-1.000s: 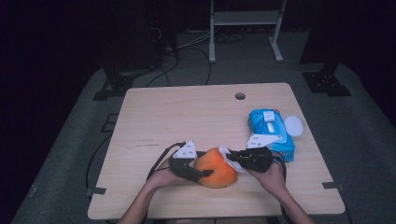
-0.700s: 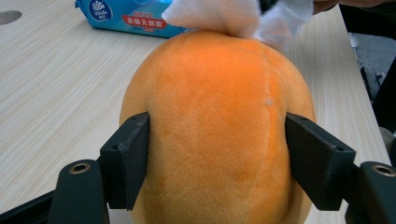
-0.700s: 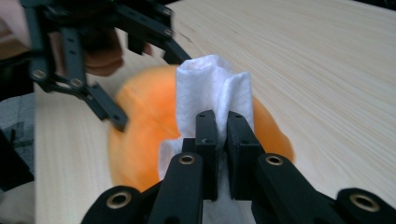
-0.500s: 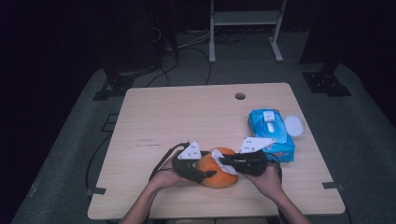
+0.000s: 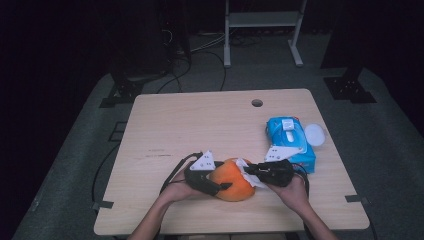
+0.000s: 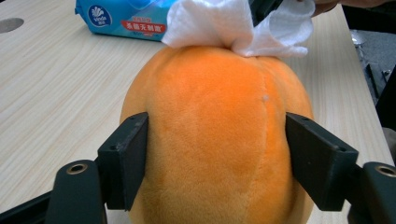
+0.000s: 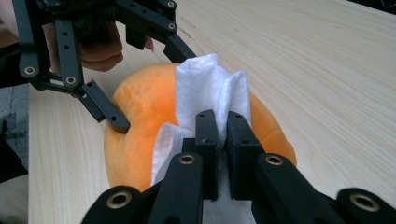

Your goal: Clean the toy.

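The room was dark, and the light fell mostly on a wooden table [image 5: 200, 125] with a pale top and a small round hole [image 5: 257, 103] near its far edge. The table stood on a grey carpet [image 5: 75, 165]. Behind it there was a white metal frame [image 5: 262, 20] with two legs. Black cables [image 5: 200, 47] lay on the floor near it. Dark stand bases [image 5: 350, 87] were at the far corners.

A round orange plush toy [image 5: 231, 179] sits near the blue wipes pack [image 5: 290, 141], a crumpled white wipe [image 7: 210, 100] pressed against it.
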`<action>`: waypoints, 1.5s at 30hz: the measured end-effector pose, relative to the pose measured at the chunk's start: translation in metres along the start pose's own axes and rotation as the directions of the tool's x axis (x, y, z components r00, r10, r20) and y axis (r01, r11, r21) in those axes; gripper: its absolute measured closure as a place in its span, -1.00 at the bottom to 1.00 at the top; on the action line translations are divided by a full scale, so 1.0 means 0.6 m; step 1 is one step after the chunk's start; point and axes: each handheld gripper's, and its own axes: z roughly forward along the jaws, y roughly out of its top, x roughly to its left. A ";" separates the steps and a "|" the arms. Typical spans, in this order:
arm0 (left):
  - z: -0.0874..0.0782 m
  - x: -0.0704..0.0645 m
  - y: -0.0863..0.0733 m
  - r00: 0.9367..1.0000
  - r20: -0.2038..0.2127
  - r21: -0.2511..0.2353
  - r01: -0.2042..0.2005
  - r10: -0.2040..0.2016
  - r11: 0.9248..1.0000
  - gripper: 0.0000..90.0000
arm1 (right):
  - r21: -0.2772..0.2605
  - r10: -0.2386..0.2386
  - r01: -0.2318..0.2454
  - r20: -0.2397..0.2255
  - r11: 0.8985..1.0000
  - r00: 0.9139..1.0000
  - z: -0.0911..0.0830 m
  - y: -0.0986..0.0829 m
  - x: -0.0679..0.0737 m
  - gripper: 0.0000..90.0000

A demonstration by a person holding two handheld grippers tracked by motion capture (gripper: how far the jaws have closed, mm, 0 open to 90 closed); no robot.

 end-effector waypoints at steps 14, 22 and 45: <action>-0.009 0.015 -0.003 0.993 0.033 0.006 0.116 -0.116 0.993 -0.46 | 0.010 -0.012 0.012 0.025 1.000 1.000 -0.008 -0.004 0.001 0.86; -0.006 -0.014 0.023 1.000 -0.007 0.050 -0.006 0.006 0.999 -0.34 | -0.046 -0.084 0.083 -0.025 0.995 0.996 -0.002 0.031 0.034 0.86; 0.001 -0.016 0.032 0.997 -0.025 0.046 0.073 -0.072 0.996 -0.28 | -0.062 -0.057 0.055 -0.043 0.997 0.997 -0.010 0.029 0.030 0.86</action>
